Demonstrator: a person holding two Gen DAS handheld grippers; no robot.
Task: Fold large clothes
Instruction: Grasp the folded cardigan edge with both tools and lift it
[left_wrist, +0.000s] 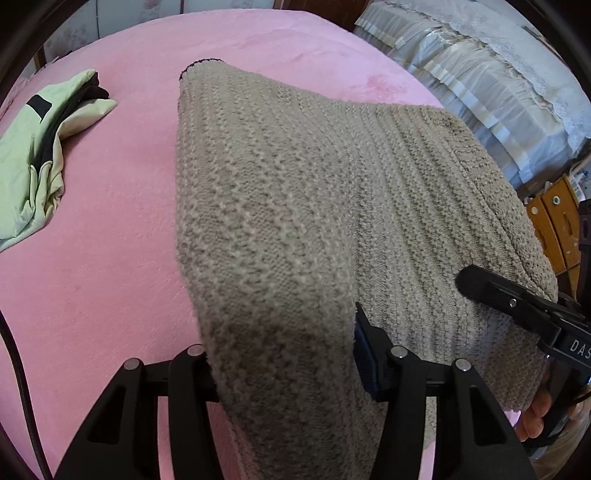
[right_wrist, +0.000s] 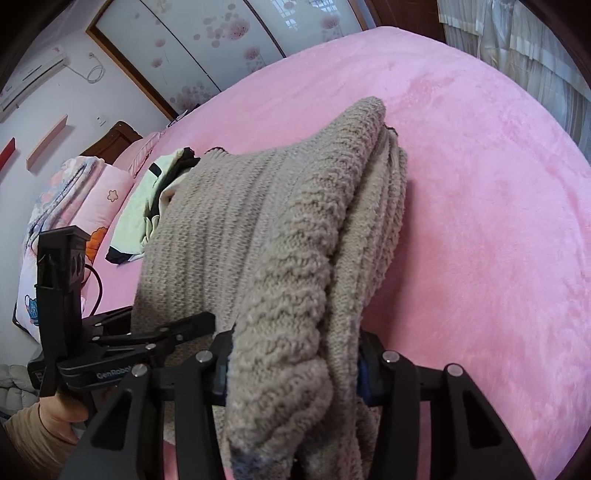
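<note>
A beige knitted sweater (left_wrist: 295, 184) hangs raised over the pink bed (left_wrist: 92, 295), folded double. In the left wrist view my left gripper (left_wrist: 280, 350) is shut on its near edge, with the knit bunched between both fingers. A finger (left_wrist: 487, 288) of my right gripper lies against the sweater's right side. In the right wrist view my right gripper (right_wrist: 295, 354) is shut on a thick roll of the sweater (right_wrist: 258, 221). The left gripper's fingers (right_wrist: 184, 325) clamp the same edge further left, held by a hand (right_wrist: 55, 417).
A pale green garment with black trim (left_wrist: 33, 155) lies crumpled at the far left of the bed (right_wrist: 480, 184), also in the right wrist view (right_wrist: 144, 206). Folded quilts (right_wrist: 74, 192) sit at the headboard. Curtains (left_wrist: 480, 74) and a wooden cabinet (left_wrist: 554, 221) stand beyond the right edge.
</note>
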